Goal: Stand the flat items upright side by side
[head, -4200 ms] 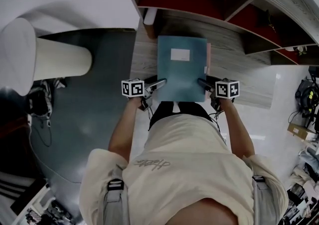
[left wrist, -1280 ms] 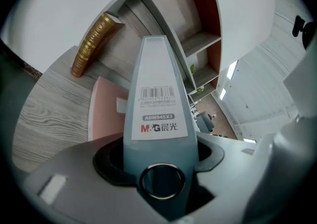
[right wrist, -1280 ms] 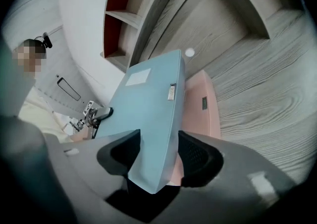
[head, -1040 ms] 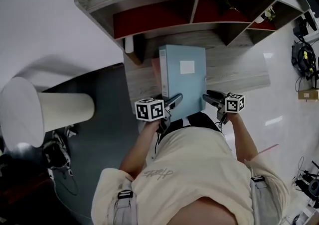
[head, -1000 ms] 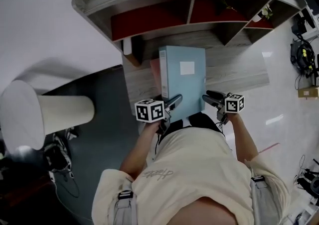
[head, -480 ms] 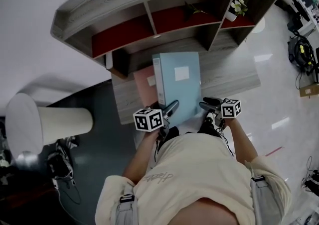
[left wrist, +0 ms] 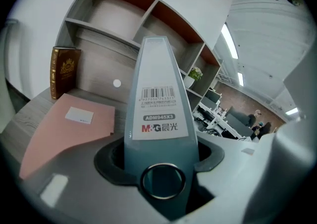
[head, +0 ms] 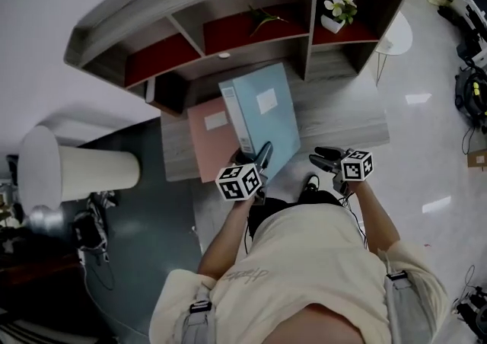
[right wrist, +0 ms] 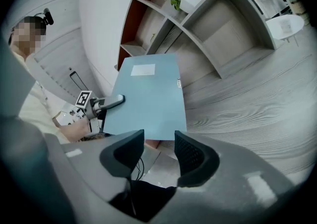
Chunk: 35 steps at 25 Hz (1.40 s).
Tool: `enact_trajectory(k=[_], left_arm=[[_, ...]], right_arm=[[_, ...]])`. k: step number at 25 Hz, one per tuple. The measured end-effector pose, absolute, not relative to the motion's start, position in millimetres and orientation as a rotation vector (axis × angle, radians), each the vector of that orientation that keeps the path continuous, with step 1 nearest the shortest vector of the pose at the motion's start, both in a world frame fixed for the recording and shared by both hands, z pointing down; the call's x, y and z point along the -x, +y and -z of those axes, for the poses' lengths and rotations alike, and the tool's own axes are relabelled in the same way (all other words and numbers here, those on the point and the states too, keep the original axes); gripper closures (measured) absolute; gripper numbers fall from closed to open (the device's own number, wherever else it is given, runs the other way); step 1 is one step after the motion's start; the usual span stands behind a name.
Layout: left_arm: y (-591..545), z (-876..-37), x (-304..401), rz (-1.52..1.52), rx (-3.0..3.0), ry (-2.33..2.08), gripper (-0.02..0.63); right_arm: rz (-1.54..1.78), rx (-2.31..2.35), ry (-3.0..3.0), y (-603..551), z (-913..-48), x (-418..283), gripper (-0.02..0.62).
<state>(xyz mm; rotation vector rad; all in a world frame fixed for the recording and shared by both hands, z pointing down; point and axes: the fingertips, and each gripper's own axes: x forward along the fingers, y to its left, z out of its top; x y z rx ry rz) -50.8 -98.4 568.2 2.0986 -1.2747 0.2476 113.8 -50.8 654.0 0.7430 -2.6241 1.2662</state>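
The blue file box (head: 262, 116) sits over the middle of the worktop (head: 346, 118), in front of the shelf unit (head: 228, 1). It is on edge but tilted. From the head view its narrow spine faces left and its wide labelled face is turned up and to the right. Whether its lower edge rests on the wood or is lifted clear cannot be told.

The left gripper (head: 262, 157) has the box by the near end of the spine. In the left gripper view its jaws are clenched on either side of that spine, just around the metal finger ring and below the printed label.

Touching the box on its left, a pink folder (head: 212, 139) lies flat on the worktop with a small white label on its cover, and part of it is tucked beneath the box.

The right gripper (head: 323, 157) hangs just off the box's right near corner, apart from it. Its jaws are released and have just been closing, with nothing between them. In the right gripper view the box's blue face lies beyond the tips.

Further out, a brown book (left wrist: 64, 69) stands upright at the left end against the shelf. A potted plant (head: 337, 7) with pale flowers sits in the upper right compartment.
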Motion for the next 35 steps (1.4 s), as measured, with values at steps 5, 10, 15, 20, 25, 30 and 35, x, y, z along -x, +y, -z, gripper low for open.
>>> enact_trajectory(k=[5, 10, 15, 20, 25, 30, 35], left_arm=[[-122.7, -573.5, 22.7, -0.267, -2.118, -1.436, 0.316], [-136.8, -566.8, 12.9, -0.296, -2.185, -1.629, 0.314], [-137.7, -578.5, -0.6, -0.257, -2.284, -1.873, 0.313], [-142.3, -584.8, -24.3, -0.282, -2.347, -1.942, 0.310], [-149.7, -609.8, -27.5, -0.344, -2.262, -1.920, 0.302], [-149.8, -647.6, -27.7, -0.488, -2.138, -1.827, 0.290], [-149.2, -661.3, -32.4, -0.543, -2.093, -1.799, 0.295]], right_arm=[[-1.264, -0.691, -2.610, -45.2, -657.2, -150.2, 0.411], [-1.267, -0.692, -2.609, -39.0, -657.5, -169.8, 0.413], [-1.286, -0.691, -2.581, -33.0, -665.9, -180.7, 0.414], [-1.348, -0.687, -2.555, -24.9, -674.1, -189.7, 0.416], [-1.352, -0.668, -2.533, -19.9, -680.4, -186.2, 0.417], [-1.352, -0.647, -2.530, -20.9, -682.1, -180.8, 0.417], [-1.350, -0.641, -2.514, -20.6, -686.2, -182.7, 0.417]])
